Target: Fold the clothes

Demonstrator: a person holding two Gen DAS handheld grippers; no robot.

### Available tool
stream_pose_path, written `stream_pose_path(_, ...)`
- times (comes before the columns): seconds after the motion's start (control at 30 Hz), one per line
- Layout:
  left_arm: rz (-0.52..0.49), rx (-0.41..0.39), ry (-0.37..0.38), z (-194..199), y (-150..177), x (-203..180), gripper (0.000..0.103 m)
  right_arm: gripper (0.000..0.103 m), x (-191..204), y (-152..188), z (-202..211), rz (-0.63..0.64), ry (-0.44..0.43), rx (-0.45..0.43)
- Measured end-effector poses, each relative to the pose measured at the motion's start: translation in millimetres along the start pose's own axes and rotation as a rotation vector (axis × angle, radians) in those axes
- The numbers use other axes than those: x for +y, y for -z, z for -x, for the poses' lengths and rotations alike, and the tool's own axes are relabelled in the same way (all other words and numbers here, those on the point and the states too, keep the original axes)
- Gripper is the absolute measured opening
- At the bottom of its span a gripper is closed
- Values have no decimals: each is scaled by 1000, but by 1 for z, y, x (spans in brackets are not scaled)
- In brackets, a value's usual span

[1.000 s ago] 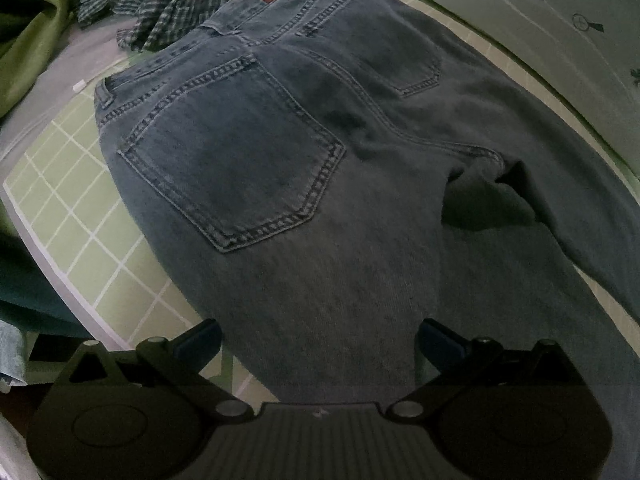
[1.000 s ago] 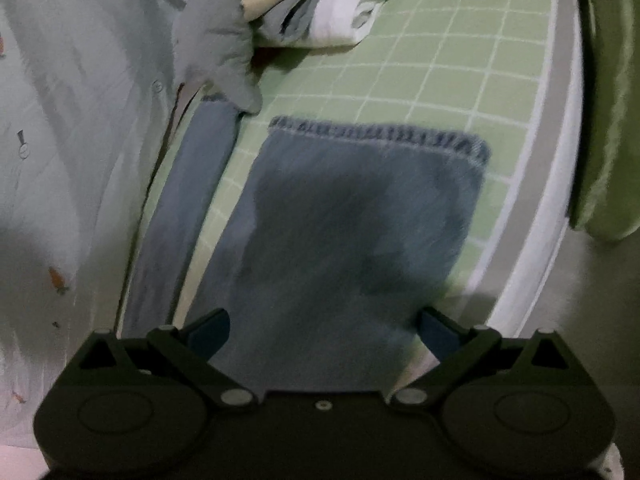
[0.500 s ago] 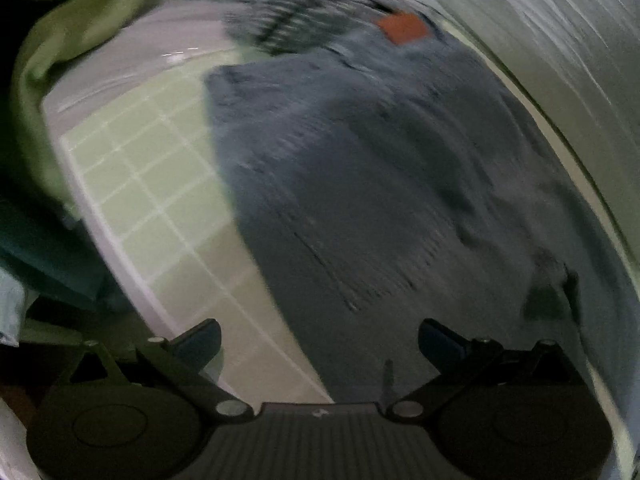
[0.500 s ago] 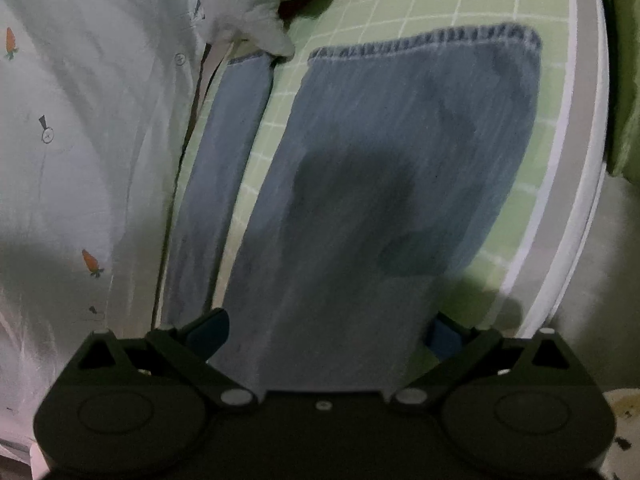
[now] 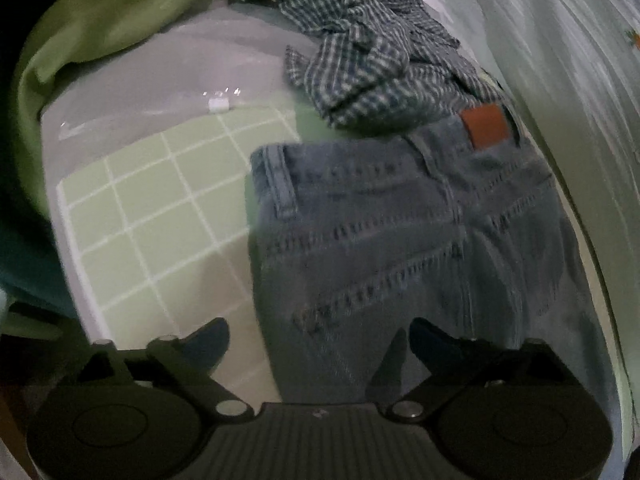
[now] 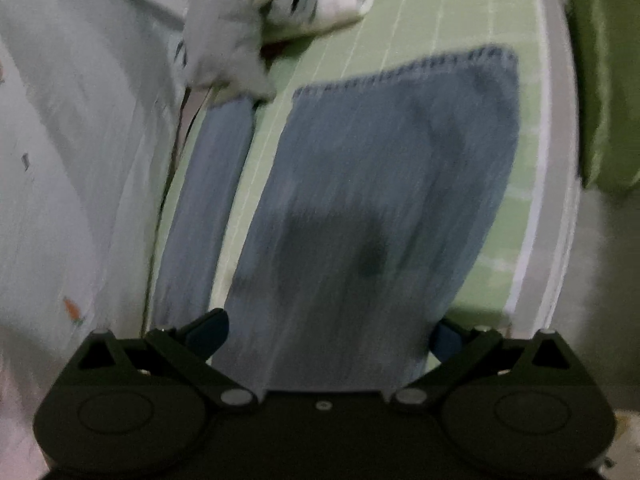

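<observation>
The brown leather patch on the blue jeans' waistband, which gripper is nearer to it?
Left. The left gripper hovers over the seat of the blue jeans, with the brown leather patch just ahead. The right gripper is over a leg; no patch shows there.

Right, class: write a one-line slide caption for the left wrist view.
Open left gripper above the waistband of jeans beside a checked shirt.
</observation>
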State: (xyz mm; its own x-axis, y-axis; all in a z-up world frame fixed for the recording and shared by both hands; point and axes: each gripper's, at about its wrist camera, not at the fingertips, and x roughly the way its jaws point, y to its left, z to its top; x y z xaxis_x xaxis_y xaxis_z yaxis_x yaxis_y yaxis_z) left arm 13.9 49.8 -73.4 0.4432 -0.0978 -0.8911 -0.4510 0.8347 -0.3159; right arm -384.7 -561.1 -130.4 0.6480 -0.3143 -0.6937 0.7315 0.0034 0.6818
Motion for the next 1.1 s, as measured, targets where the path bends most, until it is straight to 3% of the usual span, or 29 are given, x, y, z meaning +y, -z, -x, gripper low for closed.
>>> stream_pose_path(0.1,19,-14,-5,-5,-7,1,80,97,0,-9,1,21,59,-64)
stream_pose_path(0.33,88,-57,27,-10,-12,5,70,64,-5,-33,-2,-19,144,-168)
stream_pose_path(0.37,109,-64,30,-10,-12,6,67,54,-6,-35,-3,-38,144,-179)
stream_pose_path(0.4,129,-70,29,-9,-12,8,59,47,-8,-37,-4,-52,144,-180)
stream_pose_path(0.43,148,-73,31,-9,-12,9,51,32,-10,-38,-5,-64,144,-182)
stream_pose_path(0.47,163,-72,38,-10,-12,11,32,20,-10,-39,-5,-61,141,-183)
stream_pose_path(0.5,172,-73,43,-11,-12,13,15,15,-10,-39,-6,-57,137,-185)
stream_pose_path(0.53,174,-77,48,-10,-12,14,14,7,-10,-40,-6,-53,133,-186)
stream_pose_path(0.7,167,-115,50,-1,-8,17,6,5,3,-46,3,-9,82,-208)
stream_pose_path(0.97,115,-195,-4,32,4,17,6,5,41,-67,31,80,-7,-298)
stream_pose_path(1.1,131,-192,-52,46,20,34,6,5,44,-69,43,151,22,-295)
